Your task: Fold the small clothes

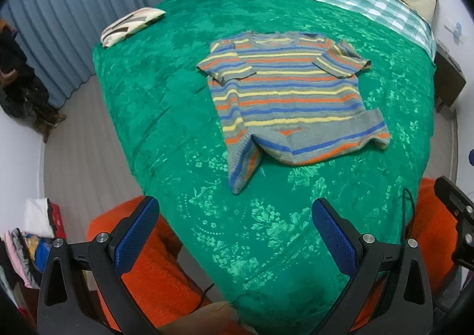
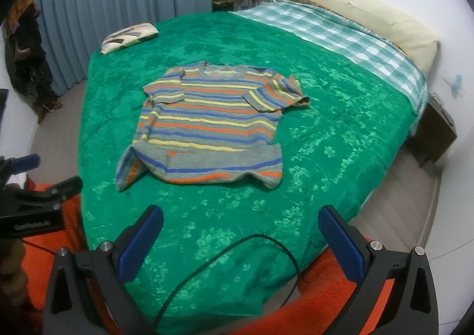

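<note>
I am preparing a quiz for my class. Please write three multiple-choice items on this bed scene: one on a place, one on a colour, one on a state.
1. Where does the striped shirt lie?
A. on the green bedspread
B. on the floor
C. on the cream pillow

2. What colour are the pads of the left hand-held gripper?
A. red
B. blue
C. white

3. How is the shirt's bottom hem?
A. flat
B. turned up
C. held by a gripper

Key: 1 A, green cloth surrounds it; 2 B, both pads are blue; 3 B, the lower edge is folded back over the body.
</note>
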`<state>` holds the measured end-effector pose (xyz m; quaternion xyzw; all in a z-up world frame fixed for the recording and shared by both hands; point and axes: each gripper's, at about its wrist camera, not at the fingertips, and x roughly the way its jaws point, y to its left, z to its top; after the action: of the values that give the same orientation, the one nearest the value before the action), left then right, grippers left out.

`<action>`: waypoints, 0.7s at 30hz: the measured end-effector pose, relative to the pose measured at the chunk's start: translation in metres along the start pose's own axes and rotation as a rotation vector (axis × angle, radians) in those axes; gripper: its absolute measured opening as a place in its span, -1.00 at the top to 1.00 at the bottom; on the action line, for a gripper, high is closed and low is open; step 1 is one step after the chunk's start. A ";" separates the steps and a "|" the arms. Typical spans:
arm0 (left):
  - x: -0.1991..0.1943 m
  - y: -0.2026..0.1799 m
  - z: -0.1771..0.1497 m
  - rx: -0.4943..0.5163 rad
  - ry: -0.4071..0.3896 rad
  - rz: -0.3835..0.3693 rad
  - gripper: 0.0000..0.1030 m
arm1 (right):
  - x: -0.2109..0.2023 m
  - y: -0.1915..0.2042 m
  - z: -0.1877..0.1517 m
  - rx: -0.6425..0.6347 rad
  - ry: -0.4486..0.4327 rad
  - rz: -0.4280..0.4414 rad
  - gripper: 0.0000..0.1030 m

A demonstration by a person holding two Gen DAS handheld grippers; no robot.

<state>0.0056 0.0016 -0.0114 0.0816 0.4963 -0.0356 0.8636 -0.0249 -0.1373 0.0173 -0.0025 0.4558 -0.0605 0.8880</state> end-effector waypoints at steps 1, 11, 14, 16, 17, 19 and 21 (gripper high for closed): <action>0.001 0.000 0.000 0.003 0.002 -0.002 -0.99 | 0.002 0.000 0.000 0.000 0.005 -0.015 -1.00; 0.007 -0.003 -0.001 0.021 0.009 0.012 -0.99 | 0.009 -0.007 -0.002 0.008 0.031 -0.074 -1.00; 0.008 -0.002 0.000 0.015 0.016 0.010 -0.99 | 0.010 -0.007 -0.002 0.008 0.035 -0.077 -1.00; 0.007 -0.001 0.000 0.013 0.014 0.012 -0.99 | 0.010 -0.007 -0.003 0.007 0.035 -0.080 -1.00; 0.007 -0.001 -0.001 0.013 0.013 0.014 -0.99 | 0.011 -0.007 -0.002 0.006 0.037 -0.081 -1.00; 0.007 0.000 -0.001 0.011 0.014 0.014 -0.99 | 0.012 -0.006 -0.003 0.004 0.042 -0.085 -1.00; 0.007 0.000 -0.001 0.008 0.016 0.014 -0.99 | 0.013 -0.005 -0.004 0.001 0.046 -0.087 -1.00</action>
<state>0.0081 0.0024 -0.0183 0.0889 0.5025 -0.0309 0.8594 -0.0210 -0.1439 0.0052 -0.0203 0.4755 -0.0994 0.8738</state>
